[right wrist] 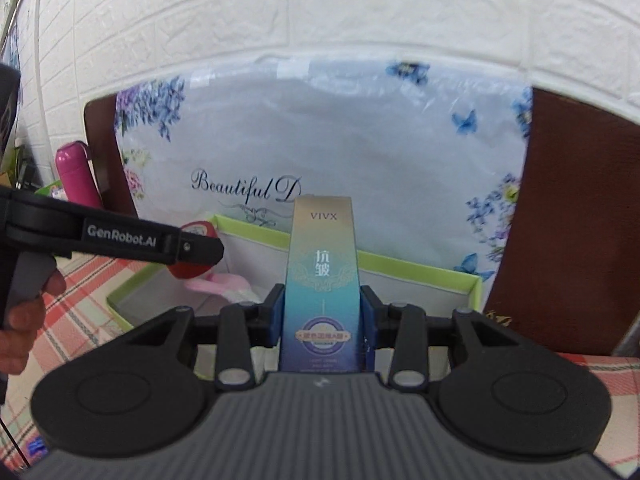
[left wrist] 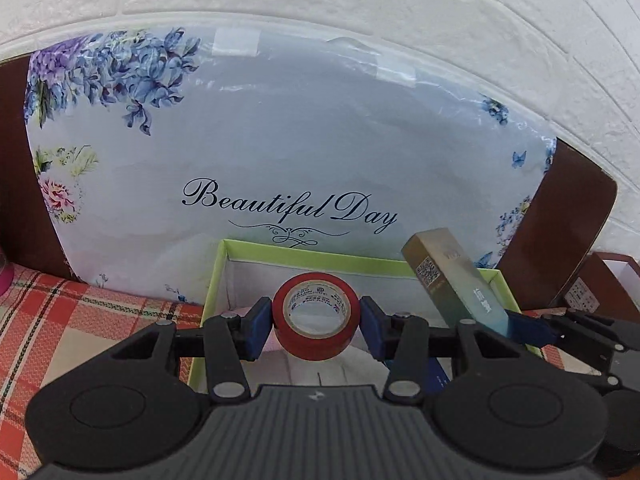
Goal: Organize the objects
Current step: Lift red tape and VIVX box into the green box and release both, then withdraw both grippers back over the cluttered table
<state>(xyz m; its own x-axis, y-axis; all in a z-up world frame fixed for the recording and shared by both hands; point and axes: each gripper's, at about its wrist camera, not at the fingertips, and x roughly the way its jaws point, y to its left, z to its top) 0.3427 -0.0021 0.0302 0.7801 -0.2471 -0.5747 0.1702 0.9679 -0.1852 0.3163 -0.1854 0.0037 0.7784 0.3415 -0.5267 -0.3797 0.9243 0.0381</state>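
Observation:
My left gripper (left wrist: pixel 316 322) is shut on a red roll of tape (left wrist: pixel 316 316), holding it above the near part of a lime-green open box (left wrist: pixel 304 254). My right gripper (right wrist: pixel 323 316) is shut on a tall gold-to-blue carton (right wrist: pixel 323 276) marked VIVX, held upright over the same green box (right wrist: pixel 420 266). In the left wrist view the carton (left wrist: pixel 452 276) leans at the right of the box, with the right gripper's blue pads below it. The right wrist view shows the left gripper's black arm (right wrist: pixel 120 236) with the red tape (right wrist: pixel 196 248) at its tip. Something pink (right wrist: pixel 224 282) lies inside the box.
A floral pillow (left wrist: pixel 280 152) printed "Beautiful Day" leans behind the box against a brown headboard (right wrist: pixel 568 216) and a white brick-pattern wall. The box sits on a red plaid cloth (left wrist: pixel 80 320). A pink bottle (right wrist: pixel 76 176) stands at the far left. A hand (right wrist: pixel 24 320) grips the left tool.

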